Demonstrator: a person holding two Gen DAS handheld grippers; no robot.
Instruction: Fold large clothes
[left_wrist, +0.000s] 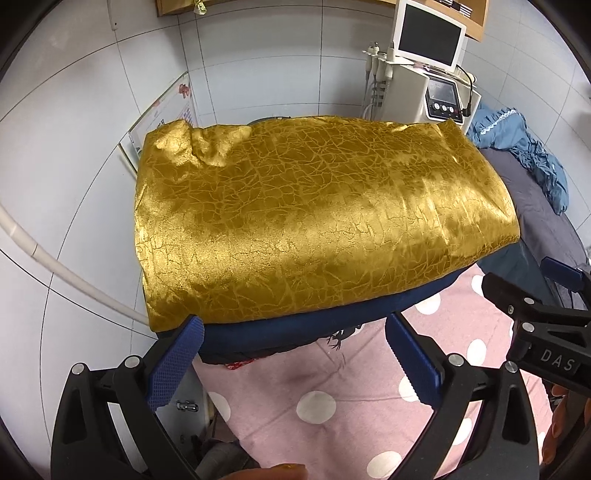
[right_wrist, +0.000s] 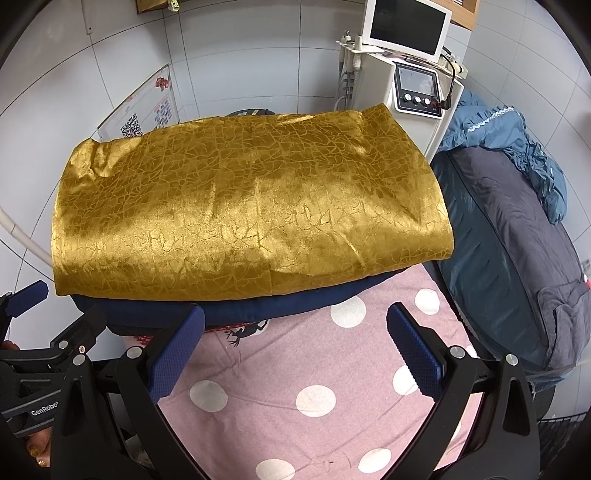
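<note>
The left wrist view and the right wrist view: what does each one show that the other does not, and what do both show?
Only the left wrist view shows the open left gripper from behind, with the right gripper at its right edge, and more of the white curved pipe.

Only the right wrist view shows the open right gripper from behind and most of the grey padded bedding.

Both show the folded shiny gold cloth on a dark blue cushion, the pink polka-dot sheet and the white machine with a screen.
</note>
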